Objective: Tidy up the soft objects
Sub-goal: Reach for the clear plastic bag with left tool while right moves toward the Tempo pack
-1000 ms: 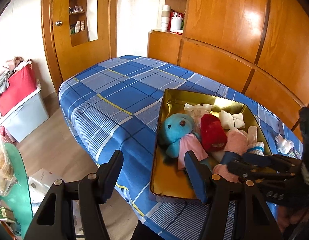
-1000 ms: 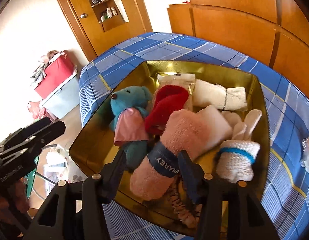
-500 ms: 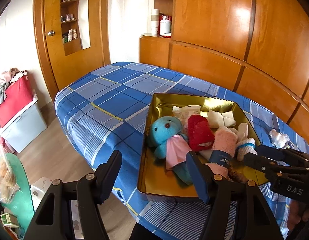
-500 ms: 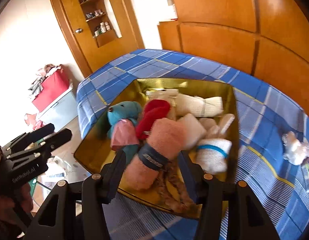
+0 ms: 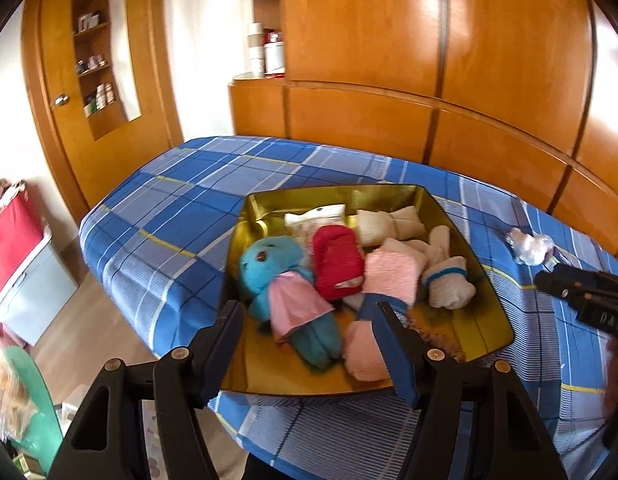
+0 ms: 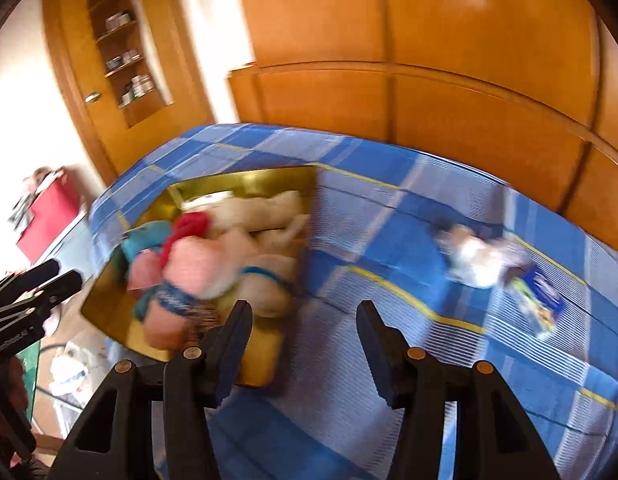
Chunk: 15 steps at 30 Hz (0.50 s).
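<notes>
A gold tin tray (image 5: 489, 312) sits on the blue plaid bed and holds a teal plush bear (image 5: 269, 264), a red cloth (image 5: 337, 264), a pink rolled towel (image 5: 385, 280), white socks (image 5: 449, 284) and white rolled cloths (image 5: 389, 224). My left gripper (image 5: 309, 320) is open and empty, hovering over the tray's near edge. My right gripper (image 6: 303, 320) is open and empty above the bed, just right of the tray (image 6: 249, 178); this view is blurred. It also shows in the left wrist view (image 5: 577, 292) at the right edge.
A crumpled white plastic wrap (image 5: 527, 246) lies on the bed right of the tray, with a blue packet (image 6: 541, 300) beside it. Wooden wardrobe panels (image 5: 469, 60) stand behind the bed. A red-lidded storage bin (image 5: 17, 248) sits on the floor at left.
Both grippers have pulled back and up from the tray. The right gripper has swung to the right, off the pink towel and over the bare bedspread.
</notes>
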### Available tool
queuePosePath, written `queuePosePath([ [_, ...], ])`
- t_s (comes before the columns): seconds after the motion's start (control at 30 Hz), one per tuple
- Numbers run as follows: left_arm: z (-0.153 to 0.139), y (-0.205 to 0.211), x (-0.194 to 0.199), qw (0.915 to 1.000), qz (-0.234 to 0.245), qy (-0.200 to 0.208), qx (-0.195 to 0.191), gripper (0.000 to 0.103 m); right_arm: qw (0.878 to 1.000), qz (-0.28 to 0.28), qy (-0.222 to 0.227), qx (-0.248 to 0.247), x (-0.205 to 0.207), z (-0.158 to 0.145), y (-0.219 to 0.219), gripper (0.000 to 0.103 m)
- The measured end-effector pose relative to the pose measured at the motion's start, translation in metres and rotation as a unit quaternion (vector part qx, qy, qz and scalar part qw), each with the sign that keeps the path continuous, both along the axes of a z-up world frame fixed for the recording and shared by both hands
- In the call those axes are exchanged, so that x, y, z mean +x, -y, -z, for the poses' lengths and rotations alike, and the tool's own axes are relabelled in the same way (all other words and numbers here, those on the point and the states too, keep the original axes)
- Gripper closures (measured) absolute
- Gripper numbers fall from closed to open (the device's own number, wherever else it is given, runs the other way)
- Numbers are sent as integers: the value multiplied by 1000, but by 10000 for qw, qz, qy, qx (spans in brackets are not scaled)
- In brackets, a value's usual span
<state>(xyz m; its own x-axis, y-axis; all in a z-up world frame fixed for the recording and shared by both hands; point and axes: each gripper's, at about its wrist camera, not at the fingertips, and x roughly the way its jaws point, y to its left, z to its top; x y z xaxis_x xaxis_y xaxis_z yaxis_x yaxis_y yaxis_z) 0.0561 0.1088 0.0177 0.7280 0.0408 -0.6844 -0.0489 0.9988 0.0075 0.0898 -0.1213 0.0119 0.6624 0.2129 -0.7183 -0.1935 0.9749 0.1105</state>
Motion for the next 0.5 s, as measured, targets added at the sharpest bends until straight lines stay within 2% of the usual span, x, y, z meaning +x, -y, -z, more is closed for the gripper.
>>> queuePosePath([
  [0.13, -3, 21, 7, 9995, 298, 14, 105, 36, 9984, 564, 1, -26, -4, 0, 50, 48],
  [0.27, -8, 45, 14, 9978, 637, 34, 177, 36, 9918, 1275, -9, 40, -11, 2, 108, 48],
  [0.5, -15, 109, 34, 9896, 1427, -112, 146, 35, 9637, 2656, -87, 263, -30, 21, 204, 48],
])
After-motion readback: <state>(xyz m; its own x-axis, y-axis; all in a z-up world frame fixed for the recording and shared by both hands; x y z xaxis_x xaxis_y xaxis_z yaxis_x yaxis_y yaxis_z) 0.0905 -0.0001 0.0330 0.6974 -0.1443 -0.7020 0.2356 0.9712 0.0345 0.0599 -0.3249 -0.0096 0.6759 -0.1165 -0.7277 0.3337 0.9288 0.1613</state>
